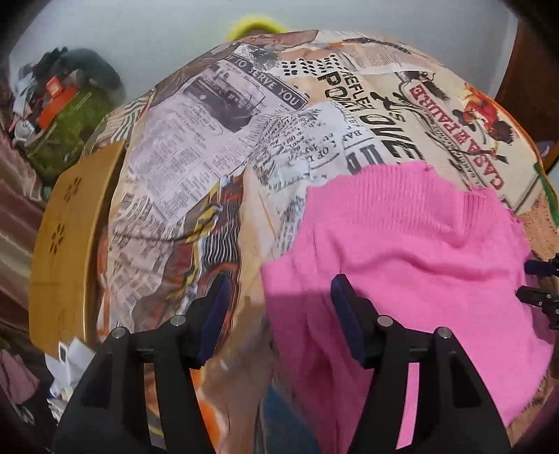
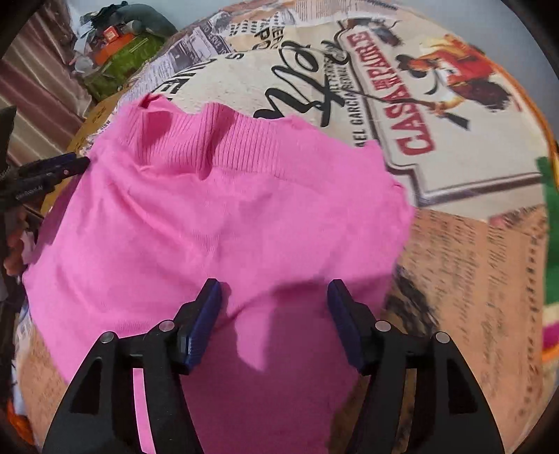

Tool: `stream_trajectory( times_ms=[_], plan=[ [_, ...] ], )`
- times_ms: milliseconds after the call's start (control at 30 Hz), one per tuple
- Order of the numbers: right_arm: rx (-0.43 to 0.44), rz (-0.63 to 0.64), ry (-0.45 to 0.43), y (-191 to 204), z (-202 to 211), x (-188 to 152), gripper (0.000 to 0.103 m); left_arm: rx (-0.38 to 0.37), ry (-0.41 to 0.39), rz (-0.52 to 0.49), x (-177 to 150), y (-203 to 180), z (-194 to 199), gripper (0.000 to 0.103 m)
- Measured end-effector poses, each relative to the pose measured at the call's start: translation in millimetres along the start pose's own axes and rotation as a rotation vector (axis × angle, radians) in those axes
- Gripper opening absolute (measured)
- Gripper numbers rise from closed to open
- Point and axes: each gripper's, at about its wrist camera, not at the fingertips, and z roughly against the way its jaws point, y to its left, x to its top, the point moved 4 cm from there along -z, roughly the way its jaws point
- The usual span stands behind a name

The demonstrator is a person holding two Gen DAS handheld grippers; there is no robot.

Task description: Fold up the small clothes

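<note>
We see a pink knitted garment (image 2: 223,216) lying flat on the counter (image 2: 471,265), which is covered by a cloth printed with newspaper clippings and a red "CASA" label (image 2: 419,139). The garment's ribbed band (image 2: 223,139) is at its far edge, rumpled into a few raised folds. In the left wrist view the same garment (image 1: 401,251) fills the right half of the counter, with the printed cloth (image 1: 195,146) spreading out to its left.

The right gripper (image 2: 274,317) hangs over the near part of the garment, its jaws spread wide with pink fabric showing between them; they grip nothing. The left gripper (image 1: 281,314) is at the garment's left edge, its jaws also spread, one finger over the printed cloth and the other over the pink knit. From the right wrist view we see the left gripper (image 2: 75,164) come in from the side, its tips just at the garment's far left corner. The right gripper's tips (image 1: 539,283) appear at the right border of the left view.

Beyond the counter, a brown perforated panel (image 1: 66,244) stands at its left rim, and farther off a heap of clutter with a green bag (image 1: 73,129) and an orange box (image 1: 57,101) sits against the pale wall (image 1: 157,31).
</note>
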Motion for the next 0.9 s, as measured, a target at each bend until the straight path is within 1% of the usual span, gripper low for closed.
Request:
stream_trajectory(
  times_ms=[67,133,167,200,267,300,333,367,467,500,567,667,733,833,900],
  plan=[
    [0.028,-0.006,-0.017,4,11,-6,0.059,-0.064,-0.004,-0.009,-13,-7,16,0.060],
    [0.062,0.009,-0.041,15,24,-13,0.059,-0.085,-0.006,-0.039,-27,-16,26,0.060],
    [0.072,0.015,-0.044,18,26,-17,0.059,-0.089,-0.004,-0.073,-39,-25,31,0.060],
    [0.088,0.021,-0.039,25,27,-22,0.059,-0.086,0.004,-0.092,-45,-29,32,0.060],
    [0.097,0.029,-0.005,32,19,-31,0.059,-0.057,0.039,-0.138,-66,-39,29,0.061],
    [0.088,0.039,0.021,36,12,-39,0.059,-0.039,0.036,-0.146,-73,-41,29,0.061],
    [0.070,0.050,0.006,38,10,-45,0.062,-0.030,0.025,-0.143,-79,-39,31,0.061],
    [0.060,0.056,-0.005,38,10,-49,0.062,-0.032,0.026,-0.127,-83,-36,34,0.061],
    [0.063,0.037,0.006,37,12,-52,0.062,-0.057,0.045,-0.071,-91,-24,38,0.062],
    [0.062,0.037,0.010,36,13,-55,0.062,-0.055,0.044,-0.066,-94,-22,40,0.063],
    [0.051,0.034,0.014,33,15,-62,0.063,-0.053,0.049,-0.064,-102,-20,44,0.064],
    [0.065,-0.003,0.007,24,17,-72,0.063,-0.027,0.042,-0.071,-114,-19,50,0.064],
    [0.063,-0.024,0.000,22,20,-74,0.063,-0.029,0.048,-0.051,-119,-15,53,0.064],
    [0.037,-0.023,0.003,25,24,-77,0.063,-0.060,0.075,0.018,-122,-6,62,0.062],
    [0.016,-0.016,0.005,29,30,-76,0.063,-0.106,0.079,0.084,-123,0,72,0.062]
  ],
)
